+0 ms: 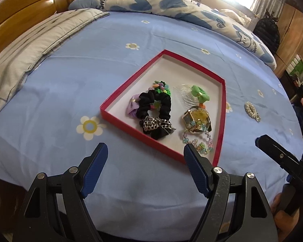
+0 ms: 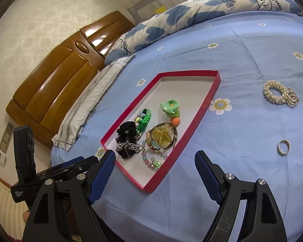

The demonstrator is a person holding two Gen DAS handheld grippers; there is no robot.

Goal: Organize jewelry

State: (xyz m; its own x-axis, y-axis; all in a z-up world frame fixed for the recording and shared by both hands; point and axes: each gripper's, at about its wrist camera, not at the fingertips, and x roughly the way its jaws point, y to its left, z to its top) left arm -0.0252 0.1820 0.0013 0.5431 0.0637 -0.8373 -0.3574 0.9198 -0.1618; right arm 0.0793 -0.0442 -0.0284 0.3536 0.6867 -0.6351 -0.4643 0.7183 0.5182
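A shallow red tray (image 1: 119, 92) (image 2: 210, 92) with a white floor lies on the blue bedsheet. In it lie a black scrunchie (image 1: 154, 104) (image 2: 127, 131), a silver chain (image 1: 157, 123) (image 2: 127, 146), a green-bow comb (image 1: 199, 93) (image 2: 169, 105), a gold hair clip (image 1: 196, 121) (image 2: 163, 135) and a pastel bead bracelet (image 1: 200, 143) (image 2: 151, 161). A pearl scrunchie (image 1: 251, 111) (image 2: 276, 93) and a silver ring (image 2: 283, 146) lie on the sheet right of the tray. My left gripper (image 1: 145, 153) is open and empty before the tray. My right gripper (image 2: 155, 161) is open and empty over the tray's near corner.
A grey pillow (image 1: 36, 46) lies at the left by the wooden headboard (image 2: 56, 80). A folded blue-and-white quilt (image 1: 151, 4) runs along the far side of the bed. A wardrobe (image 1: 295, 26) stands at the far right.
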